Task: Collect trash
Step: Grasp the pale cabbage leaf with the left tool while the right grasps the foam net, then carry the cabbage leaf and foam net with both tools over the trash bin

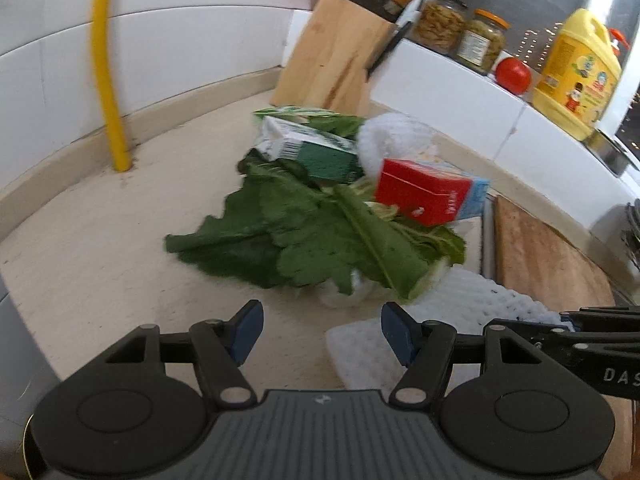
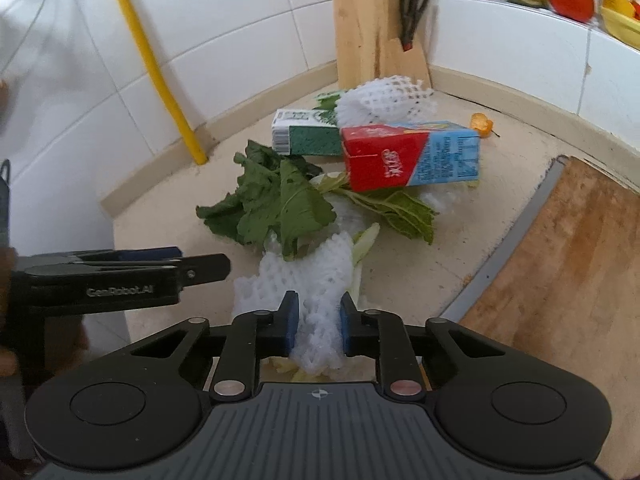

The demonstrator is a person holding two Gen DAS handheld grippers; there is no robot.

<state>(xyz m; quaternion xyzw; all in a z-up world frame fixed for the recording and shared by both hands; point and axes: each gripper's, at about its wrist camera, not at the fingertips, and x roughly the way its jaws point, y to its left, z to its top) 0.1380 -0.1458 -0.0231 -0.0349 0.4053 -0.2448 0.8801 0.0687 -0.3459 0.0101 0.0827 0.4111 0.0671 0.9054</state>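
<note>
Red carton (image 2: 408, 156) on green leaves (image 2: 280, 204), knife block (image 2: 372, 36) behind, cutting board (image 2: 568, 264) beside

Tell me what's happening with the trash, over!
Right tongs shut on white foam net. Left tongs open, empty, beside the pile. Green leaves drape over the net; red carton and green carton still on counter.

Left hand-held gripper (image 1: 322, 330) jaws apart, right hand-held gripper (image 2: 319, 326) clamped
</note>
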